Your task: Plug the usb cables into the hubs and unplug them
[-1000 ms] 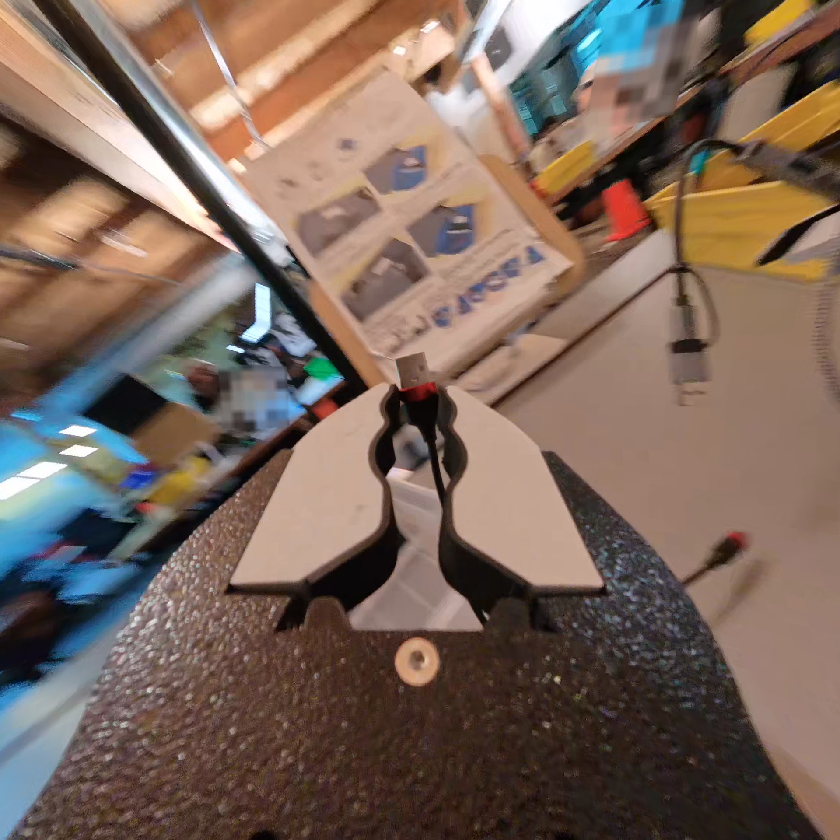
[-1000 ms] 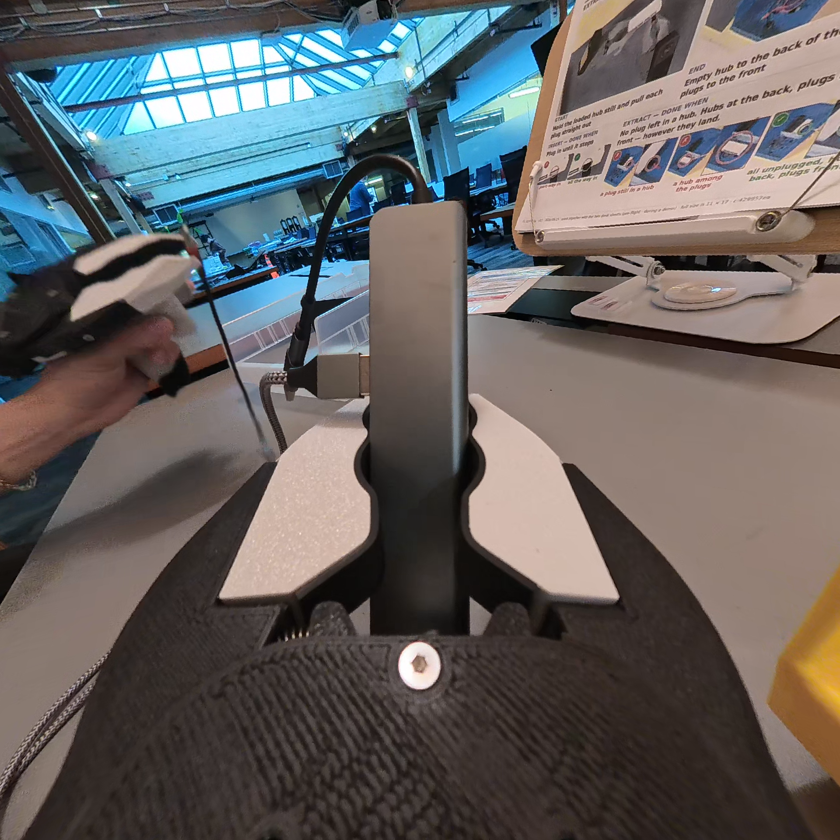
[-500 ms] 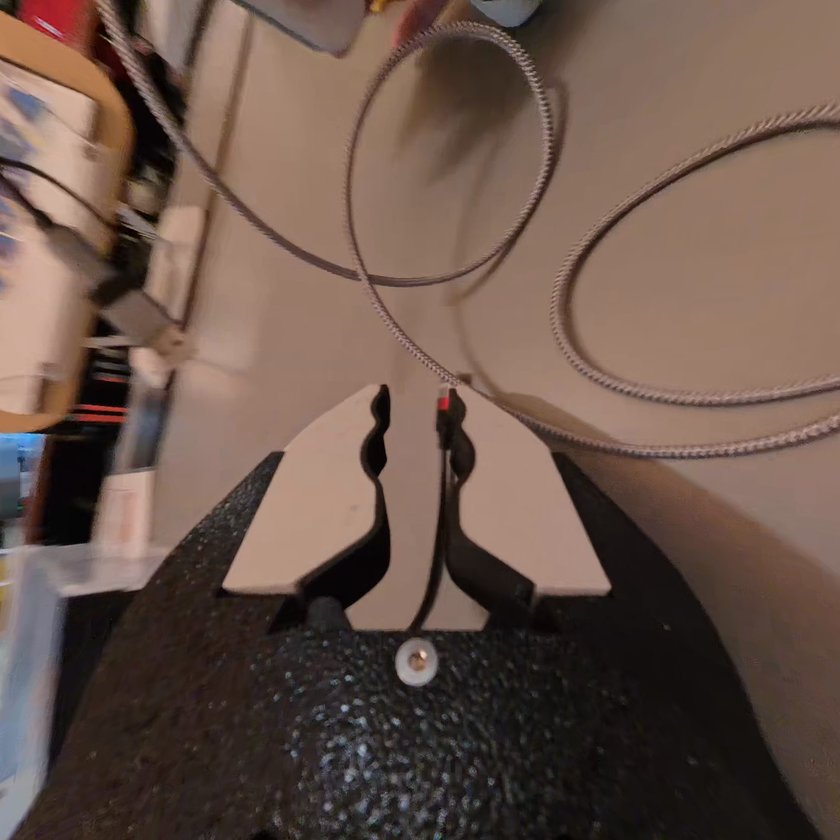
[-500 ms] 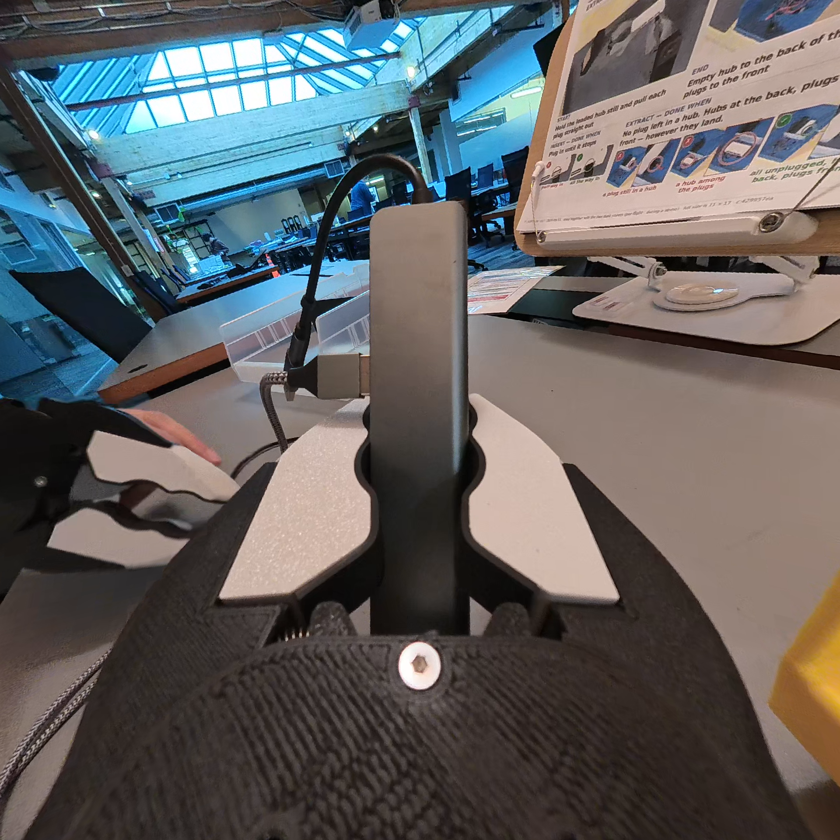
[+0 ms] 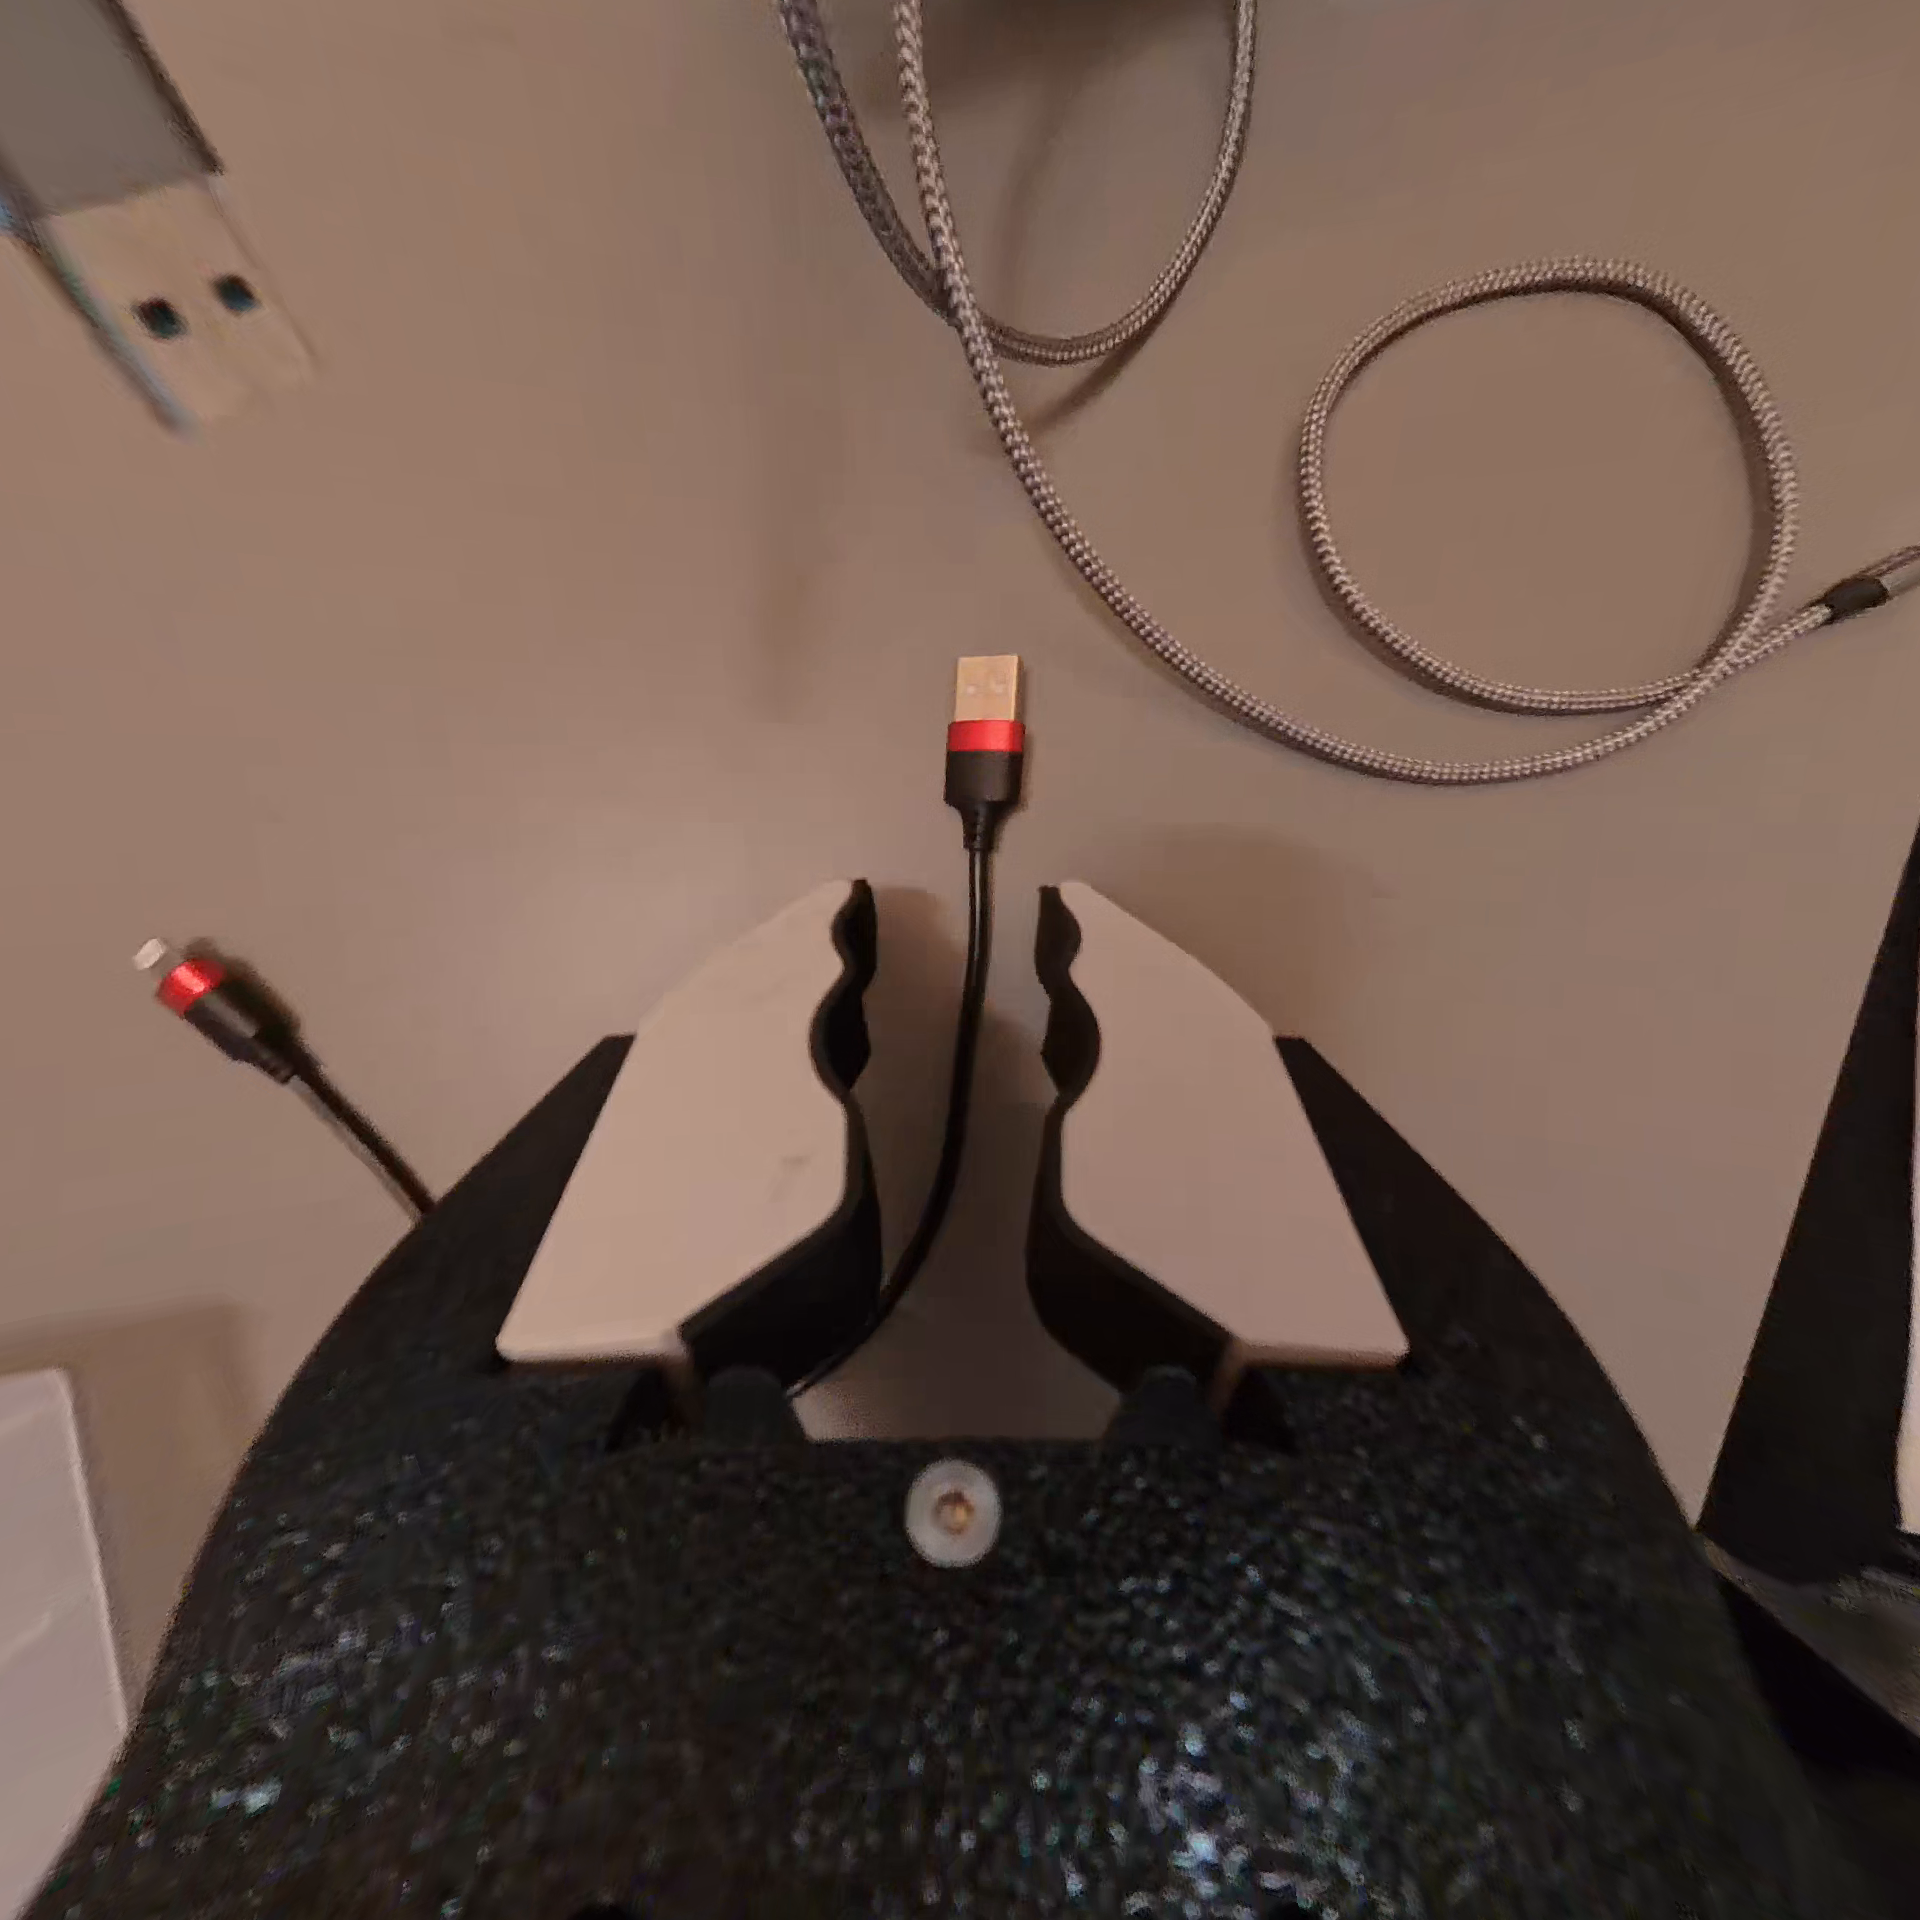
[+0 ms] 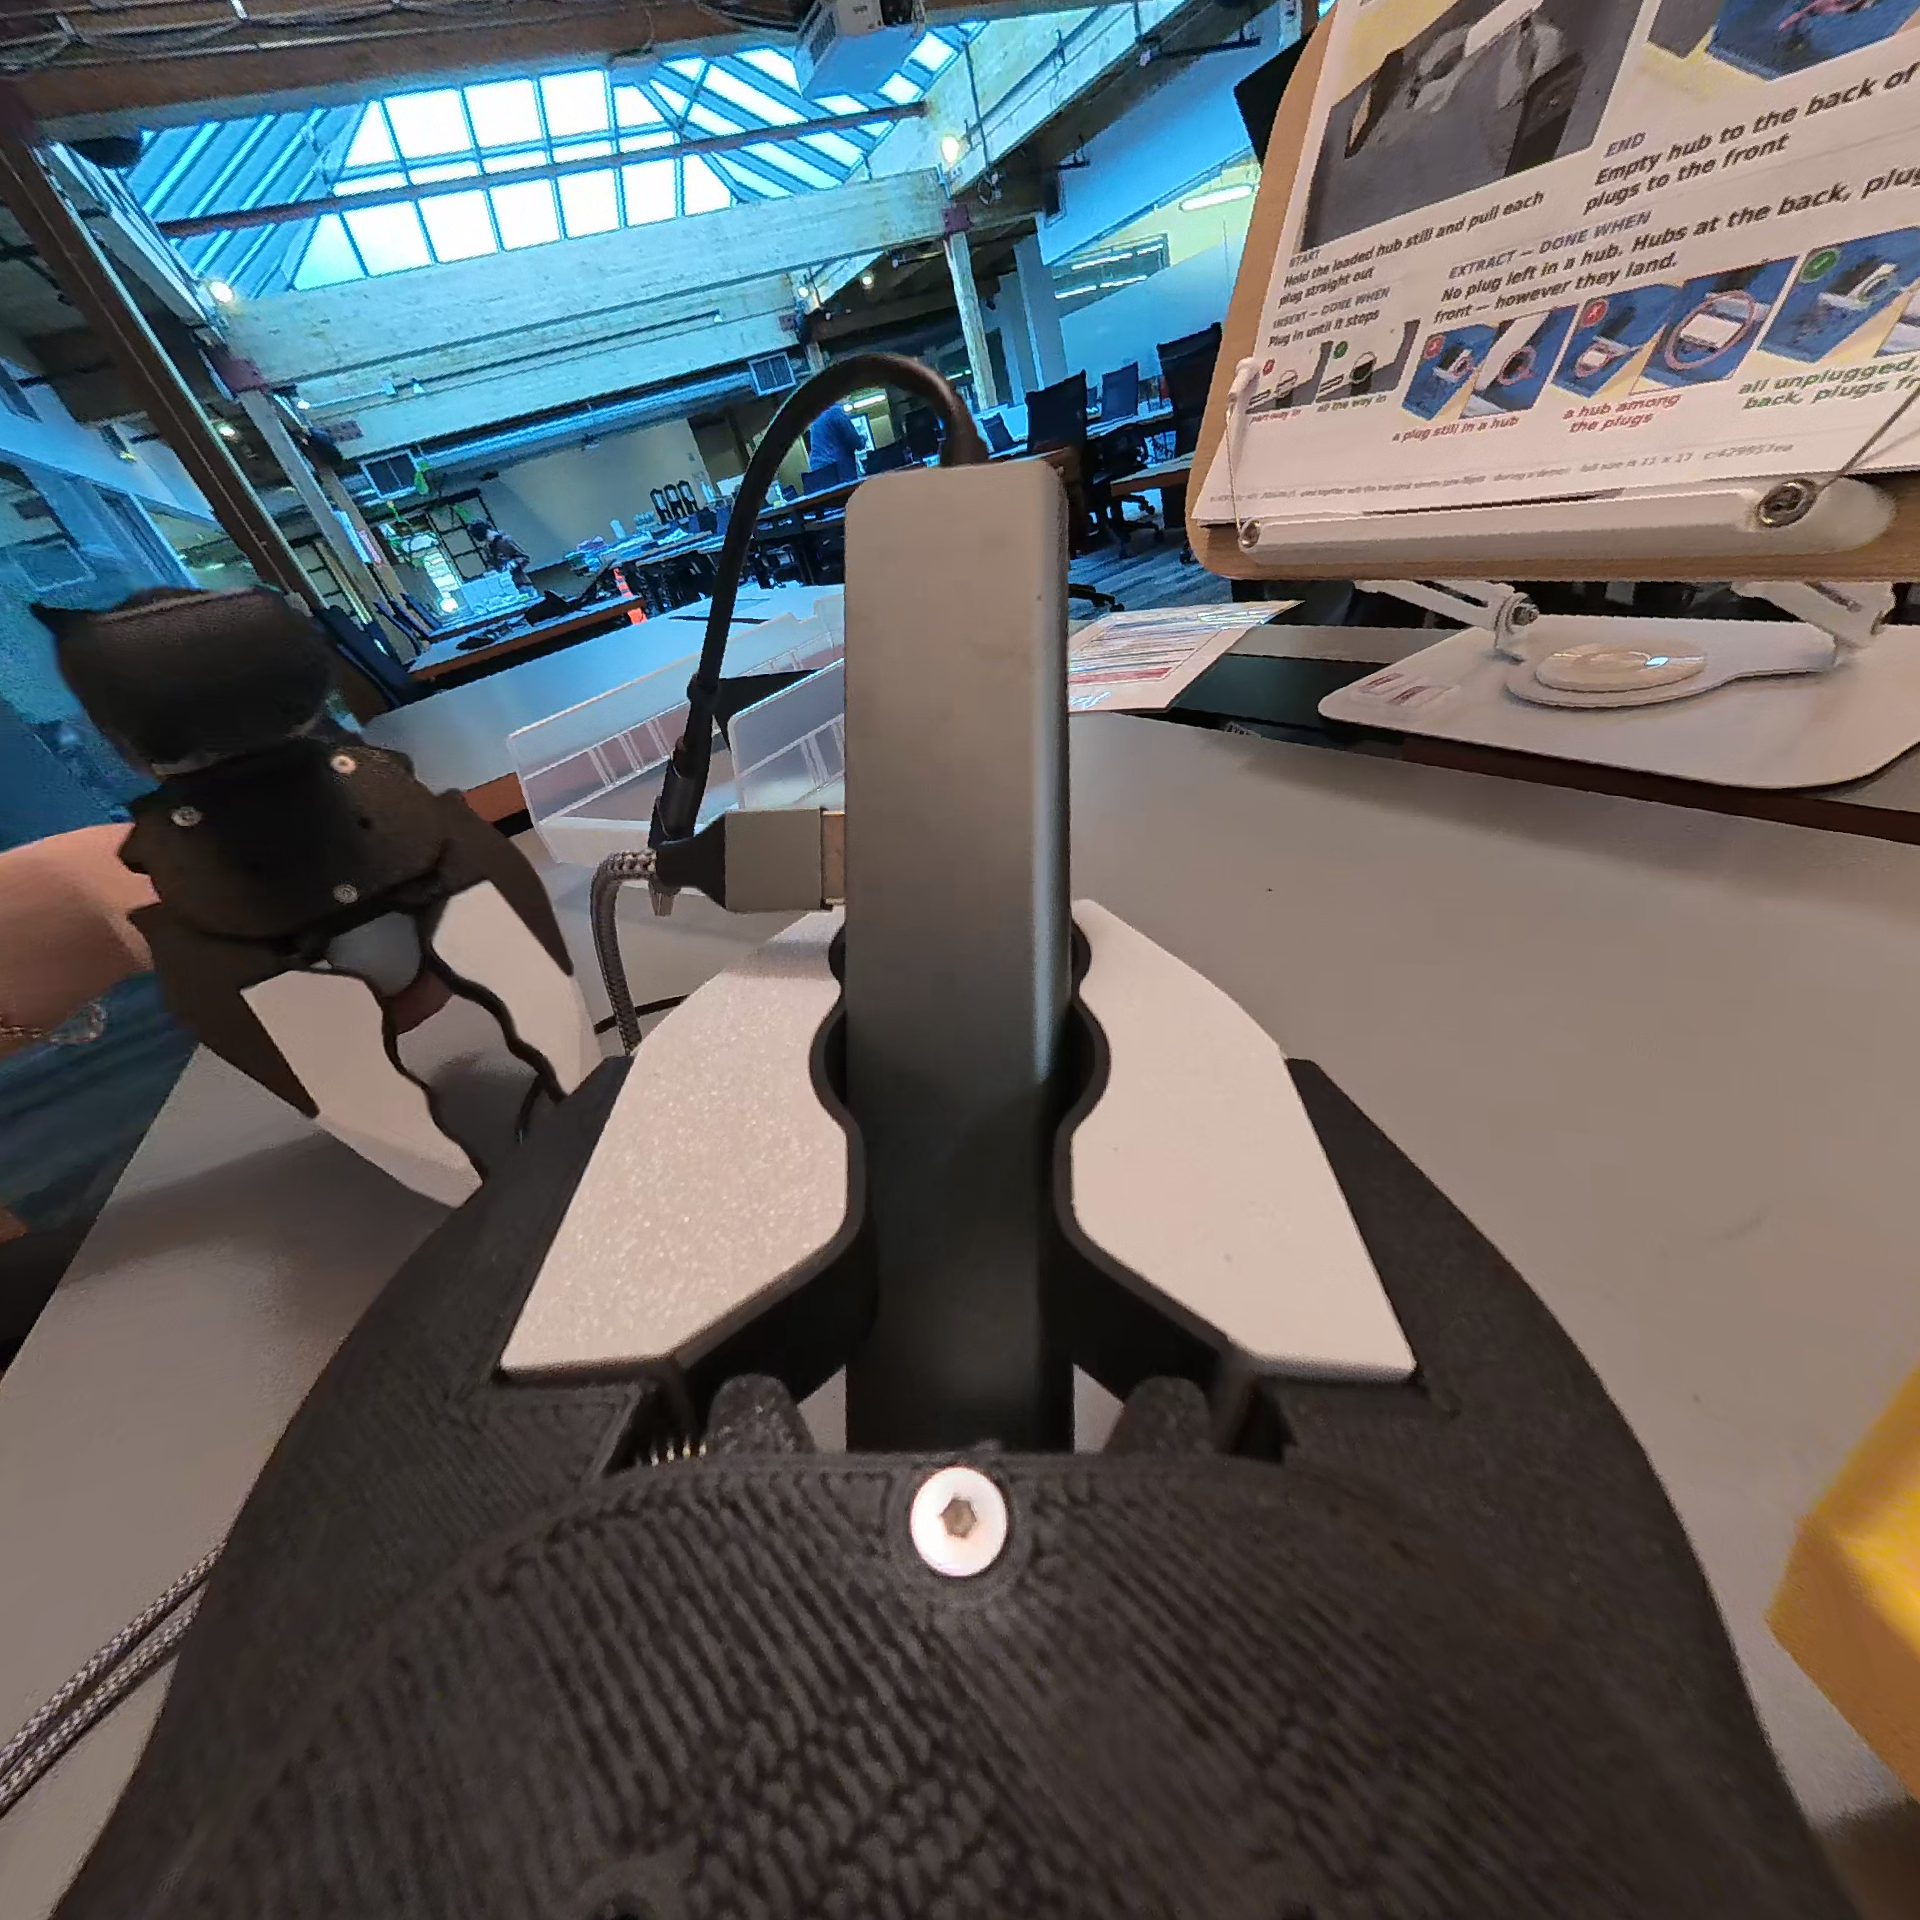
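My left gripper [image 5: 956,896] is open and points down at the grey table [image 5: 520,623]. A black cable with a red-banded USB plug [image 5: 985,727] lies on the table; its cord runs between my fingers without touching the pads, and the plug lies just past the fingertips. The cable's other red-banded end [image 5: 192,985] lies to the left. My right gripper [image 6: 956,935] is shut on a dark grey hub [image 6: 956,790] and holds it upright. A grey USB plug [image 6: 774,862] on a braided cable sits in the hub's left side. The left gripper also shows in the right wrist view [image 6: 343,977].
Loops of grey braided cable [image 5: 1538,520] lie on the table ahead right. A blurred grey plug [image 5: 197,312] hangs at top left. A stand with an instruction sheet [image 6: 1558,260] is at the back right, a yellow bin [image 6: 1860,1558] on the right, and clear plastic trays [image 6: 665,727] behind. Spacing between my two grippers at the tips: around 20 centimetres.
My left gripper swung down to the table and opened, letting go of the red-banded plug, which now lies on the table. My right gripper kept the hub still.
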